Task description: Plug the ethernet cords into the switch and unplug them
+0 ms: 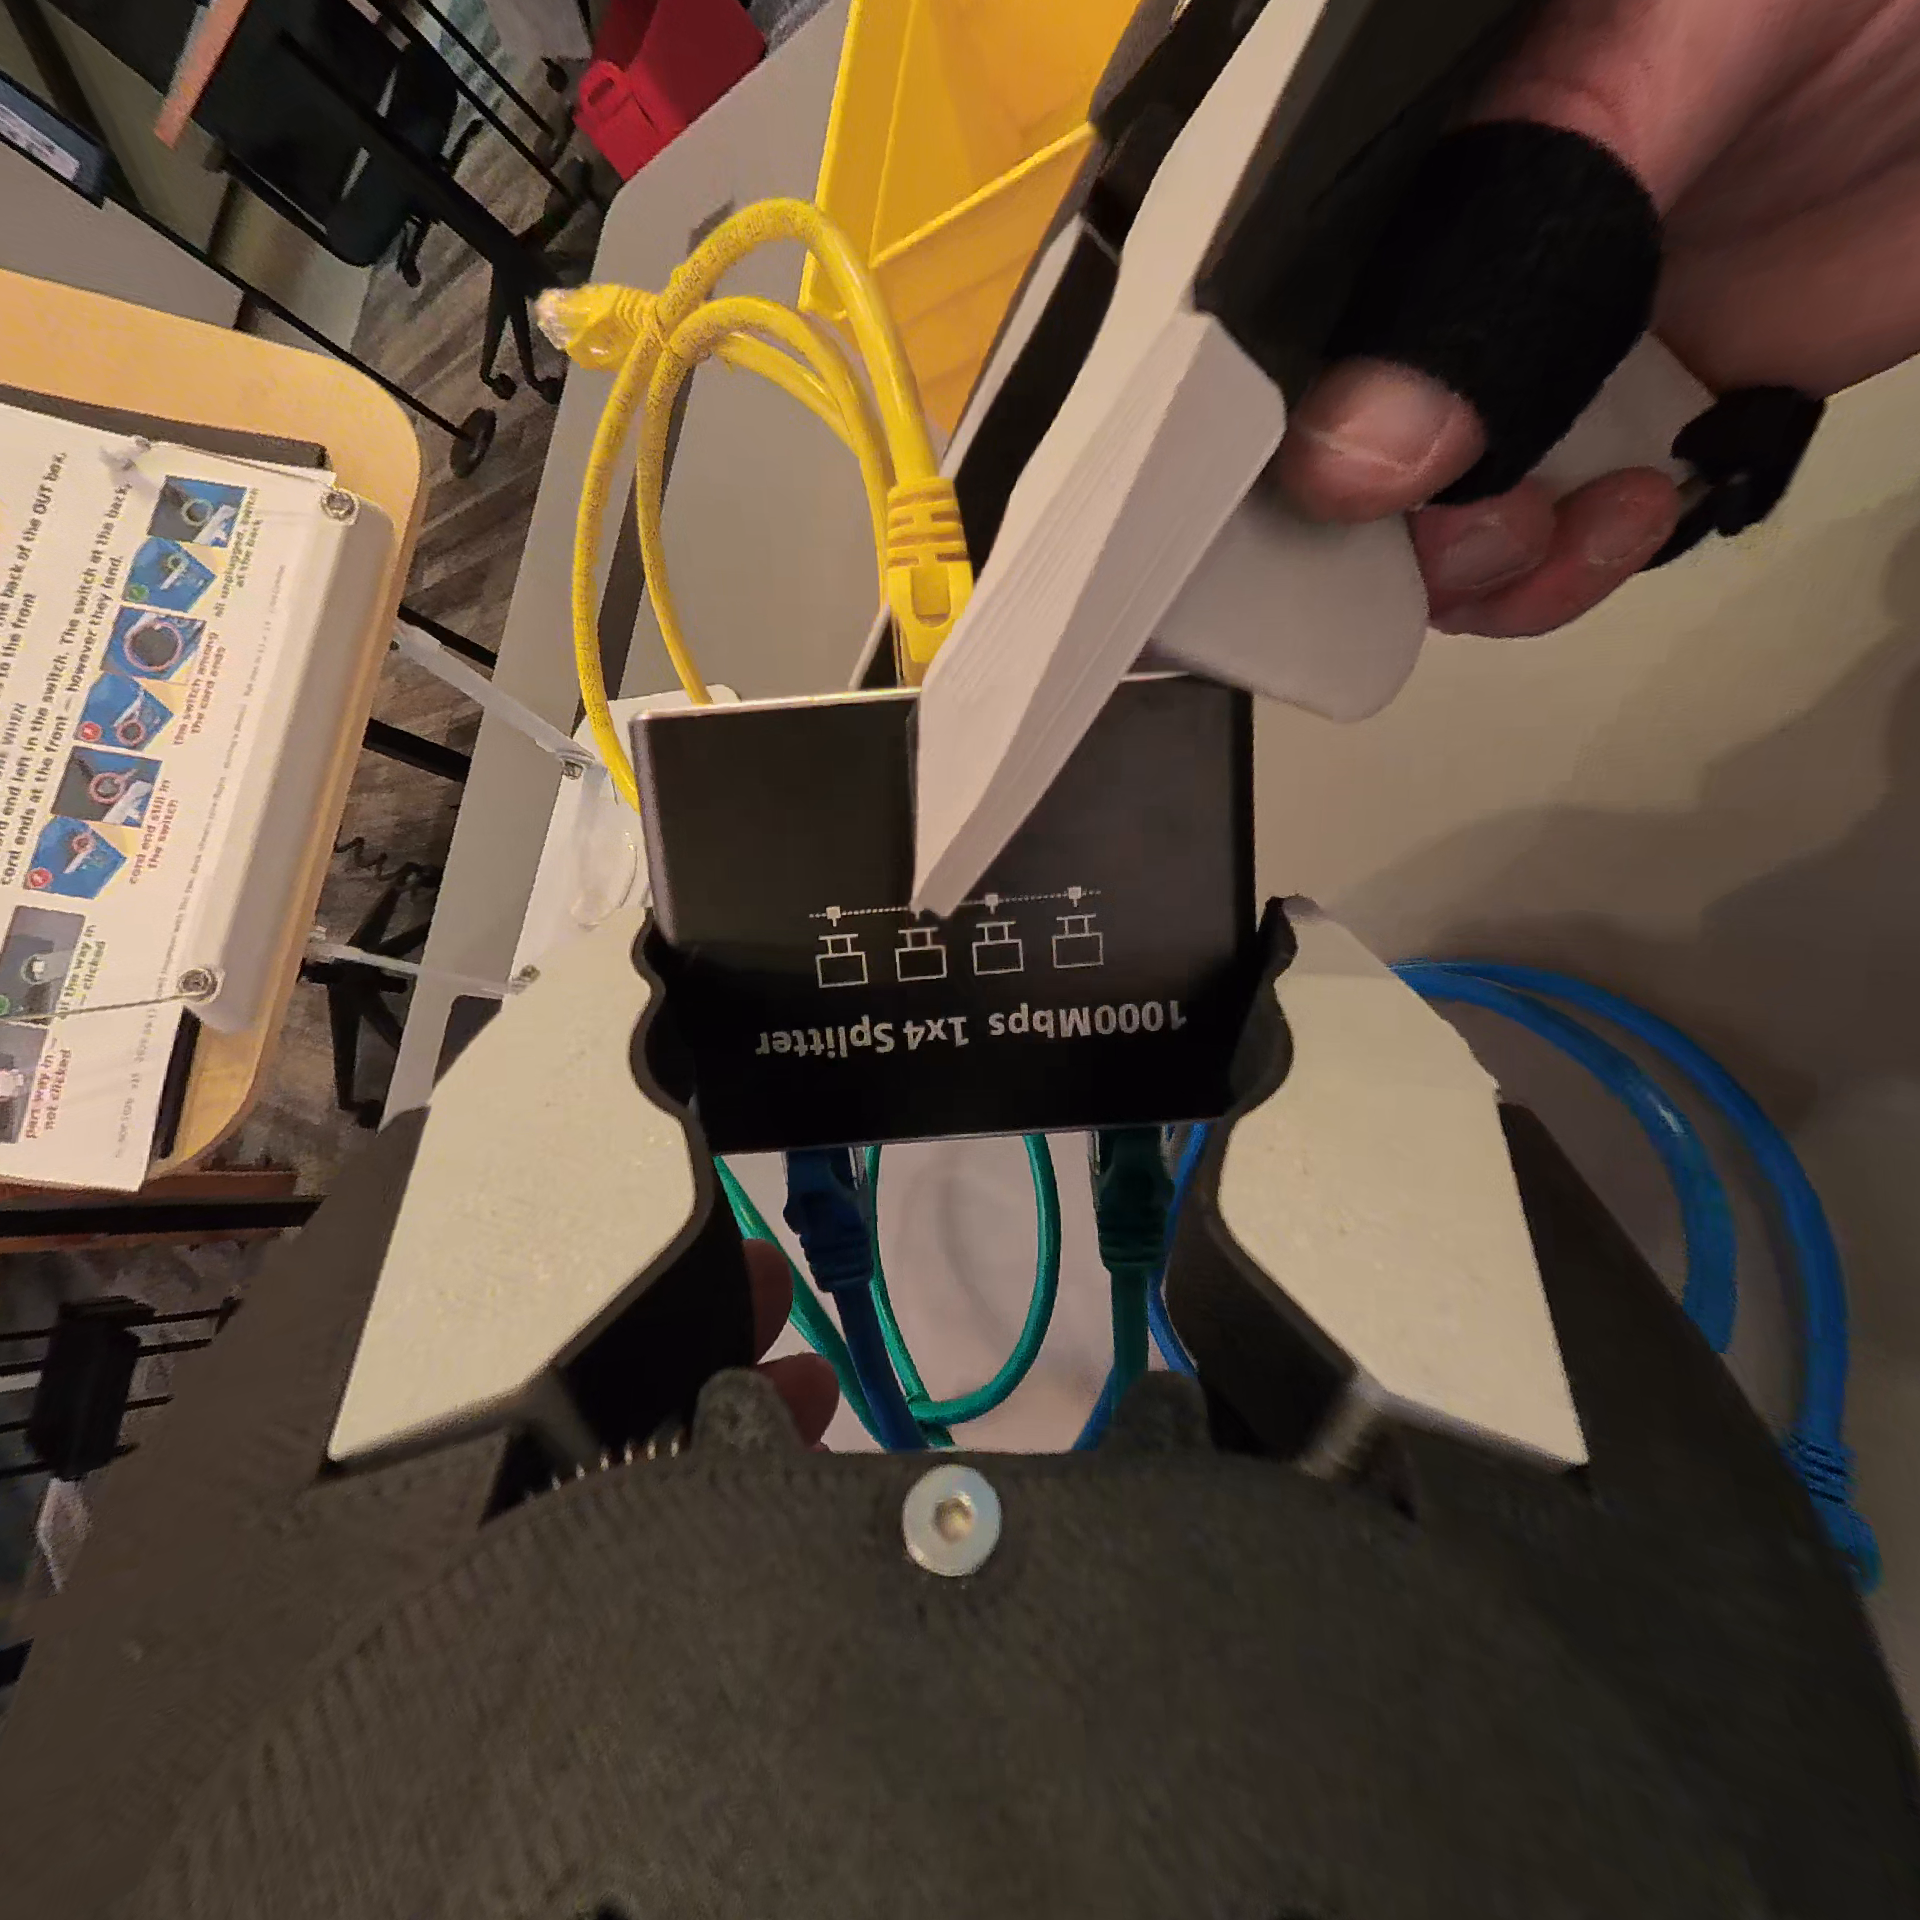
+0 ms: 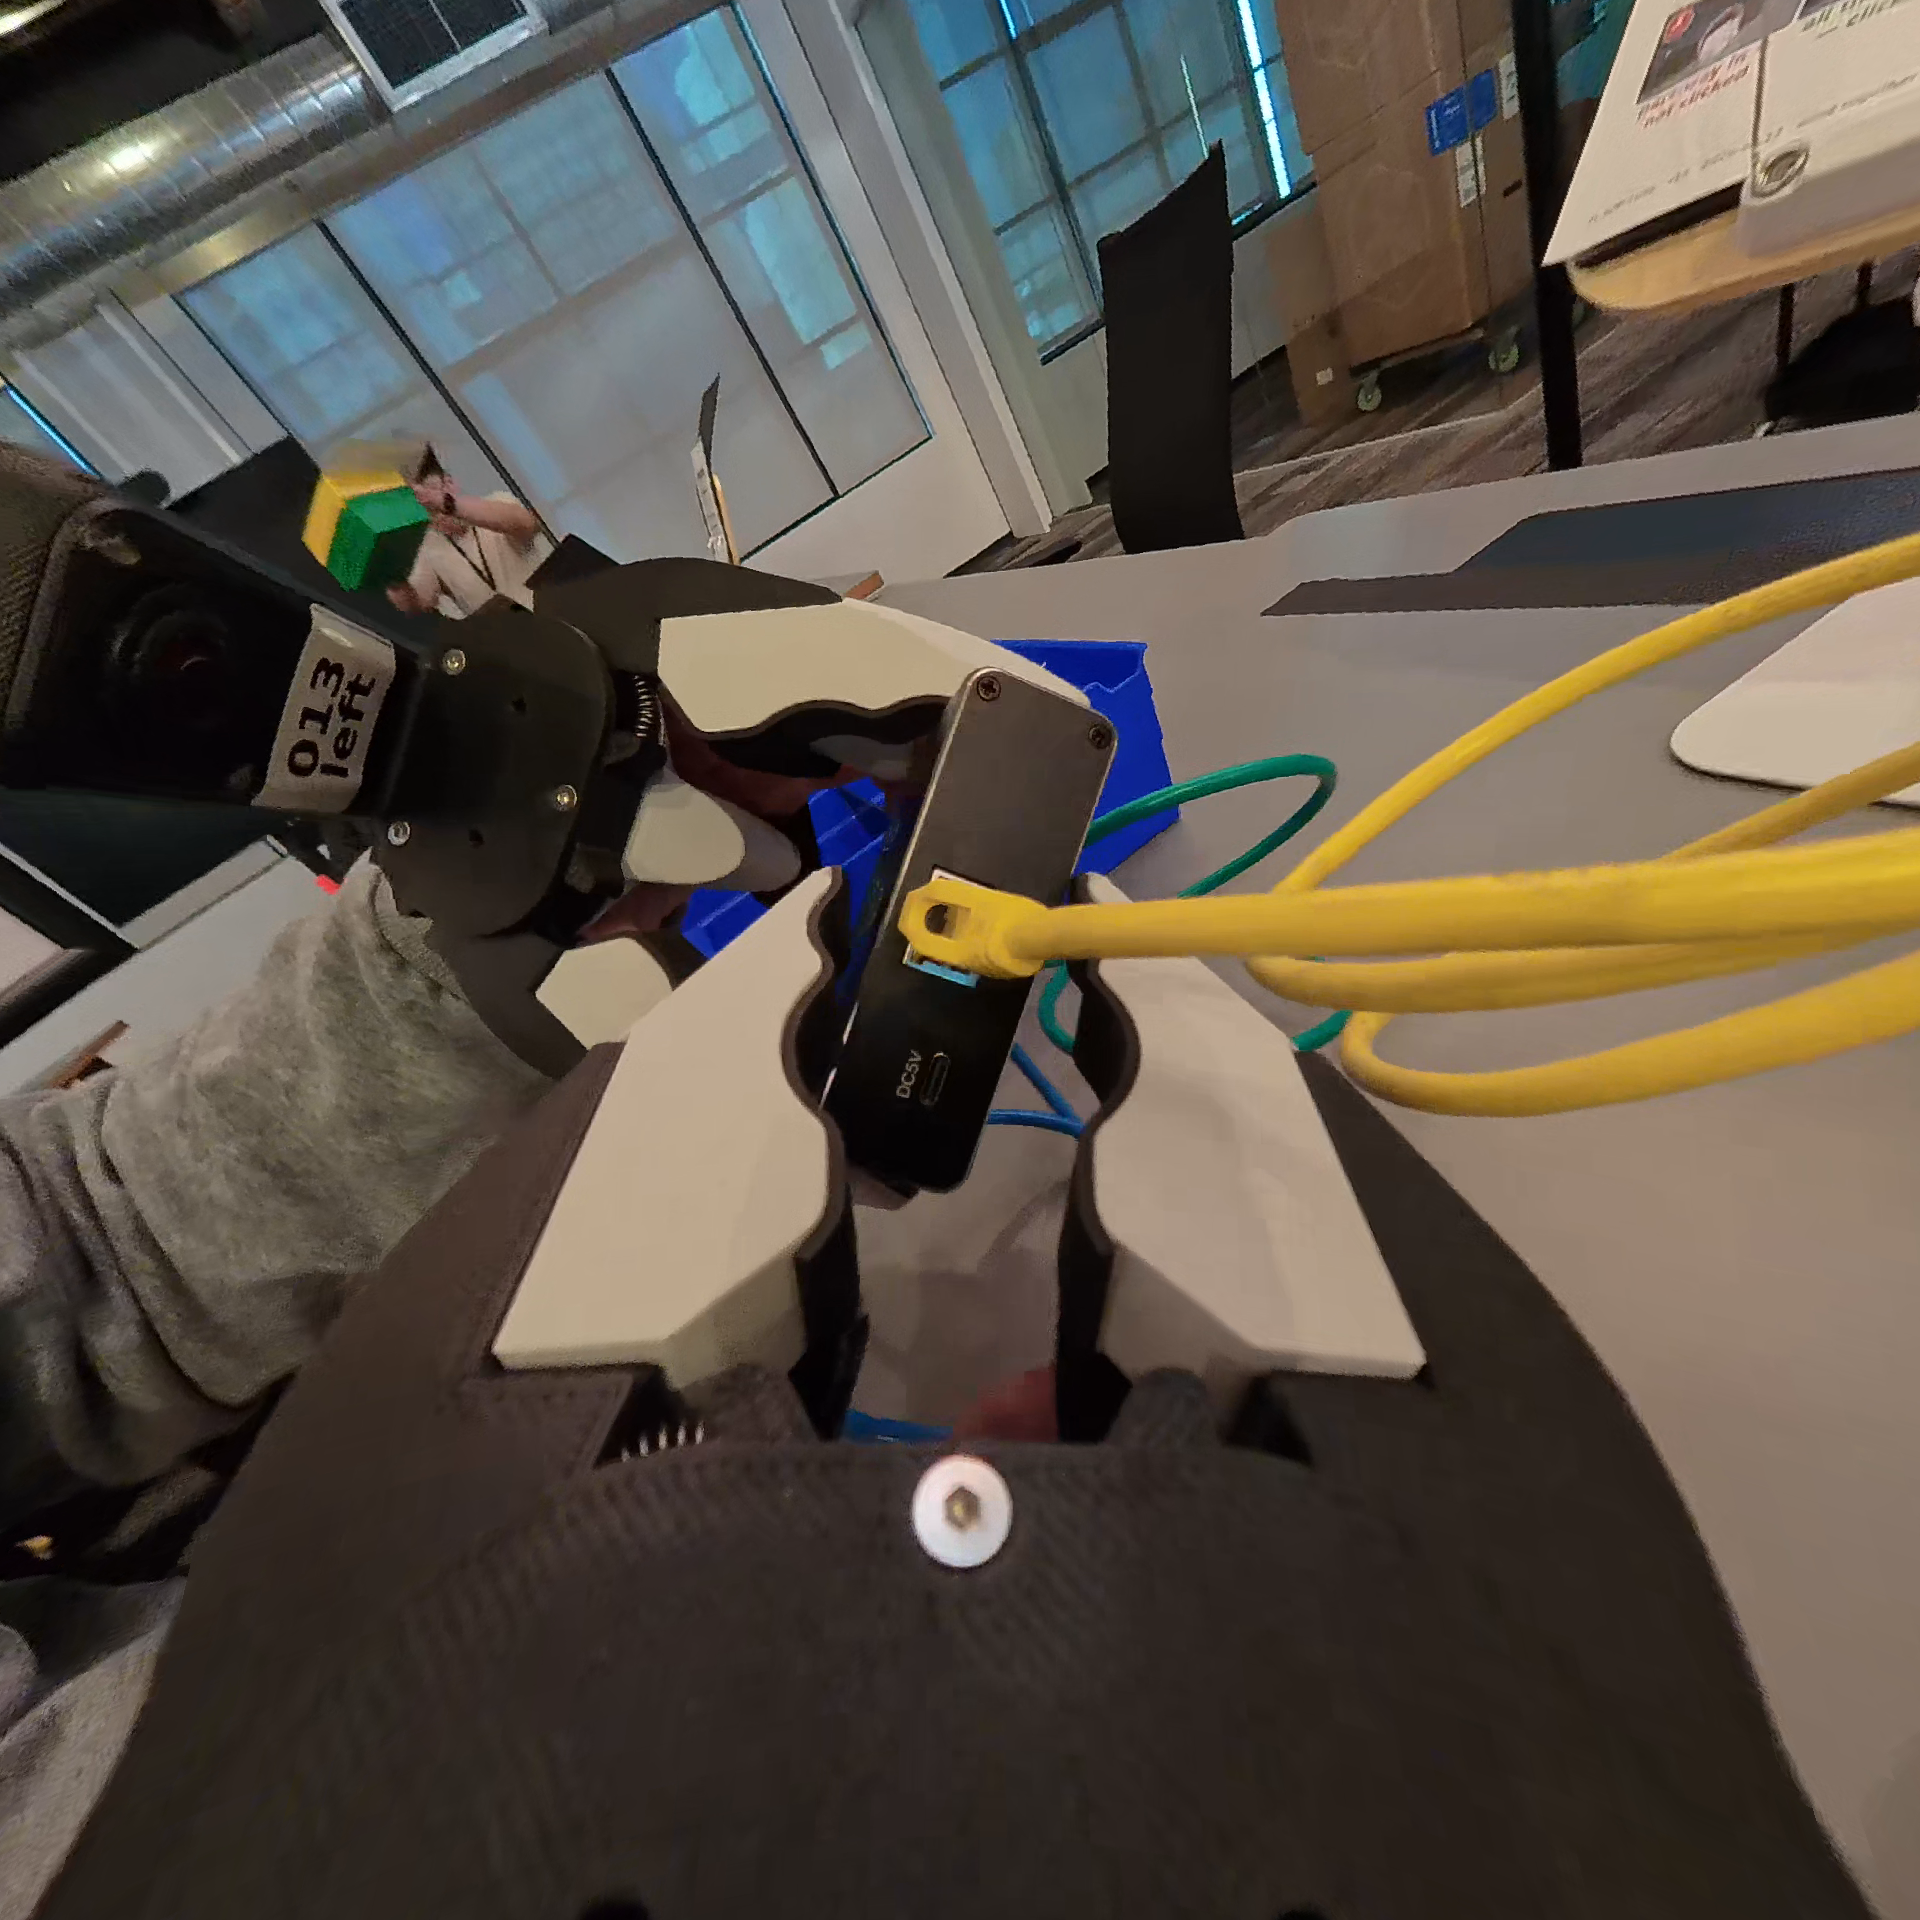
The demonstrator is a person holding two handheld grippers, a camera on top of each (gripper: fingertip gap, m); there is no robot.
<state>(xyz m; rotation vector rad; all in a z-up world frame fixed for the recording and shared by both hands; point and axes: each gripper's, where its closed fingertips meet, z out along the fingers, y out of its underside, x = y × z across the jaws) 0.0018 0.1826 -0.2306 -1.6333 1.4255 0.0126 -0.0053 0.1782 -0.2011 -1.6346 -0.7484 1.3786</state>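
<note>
My left gripper (image 1: 961,1023) was clamped on the smooth black metal switch (image 1: 935,821), held above the grey surface (image 2: 1558,1195). Green and blue cords sat in its near ports. My right gripper (image 2: 951,997) stood apart around the seated yellow cord (image 2: 1351,920), its boot ribbed rubber. I judged that plugging was mostly done, unplugging remained.

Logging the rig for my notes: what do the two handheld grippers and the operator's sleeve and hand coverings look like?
Both grippers, left and right, have a textured black printed body, a silver centre screw, and white angular fingers lined with wavy black pads. The left one carries a white label beside its camera lens. The operator wears a grey knit sleeve and black fabric finger covers.
</note>
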